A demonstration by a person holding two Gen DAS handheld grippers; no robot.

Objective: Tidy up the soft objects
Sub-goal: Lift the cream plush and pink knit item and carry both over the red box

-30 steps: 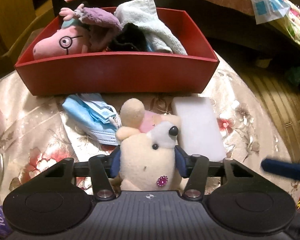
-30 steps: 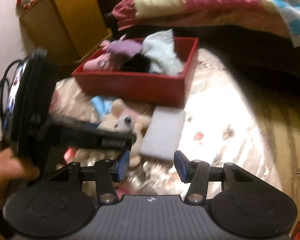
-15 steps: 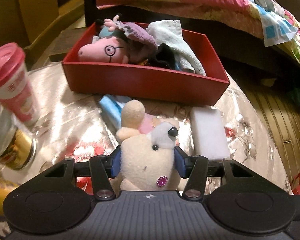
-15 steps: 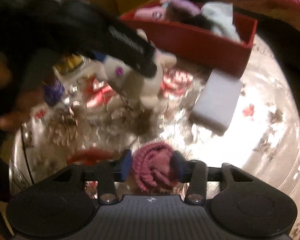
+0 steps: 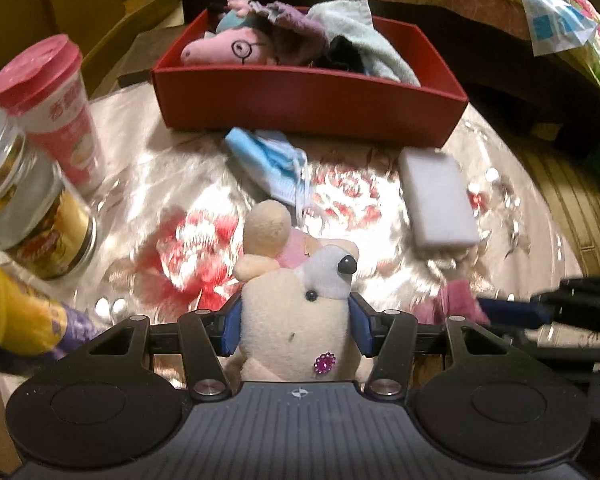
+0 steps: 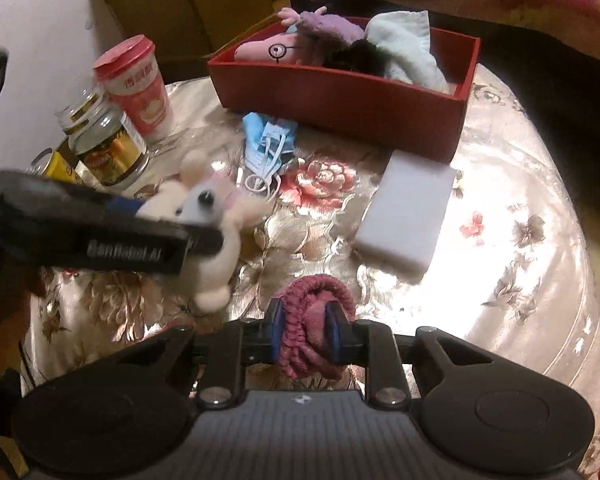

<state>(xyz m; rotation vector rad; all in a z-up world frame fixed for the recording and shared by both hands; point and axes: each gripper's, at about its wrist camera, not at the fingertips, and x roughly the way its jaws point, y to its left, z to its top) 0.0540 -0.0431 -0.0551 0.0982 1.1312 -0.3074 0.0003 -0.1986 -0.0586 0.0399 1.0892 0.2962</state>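
Note:
My left gripper (image 5: pixel 295 326) is shut on a cream plush dog (image 5: pixel 296 312) and holds it above the table; the dog also shows in the right wrist view (image 6: pixel 216 220). My right gripper (image 6: pixel 305 330) is shut on a pink scrunchie (image 6: pixel 312 320), just above the cloth, also seen in the left wrist view (image 5: pixel 452 300). A red box (image 5: pixel 308 100) at the back holds a pink pig plush (image 5: pixel 228 46), a purple soft toy, a light towel (image 5: pixel 364 36) and something black. A blue face mask (image 5: pixel 272 164) and a white sponge (image 5: pixel 438 204) lie before the box.
A pink-lidded cup (image 5: pixel 48 108), a glass jar (image 5: pixel 24 208) and a yellow can (image 5: pixel 16 316) stand at the left. The round table has a shiny floral cloth (image 6: pixel 520 240). A bed with a colourful quilt lies behind the box. Wooden floor is to the right.
My left gripper has drawn back from the box with the dog held. My right gripper has closed on the pink scrunchie and lifted it slightly.

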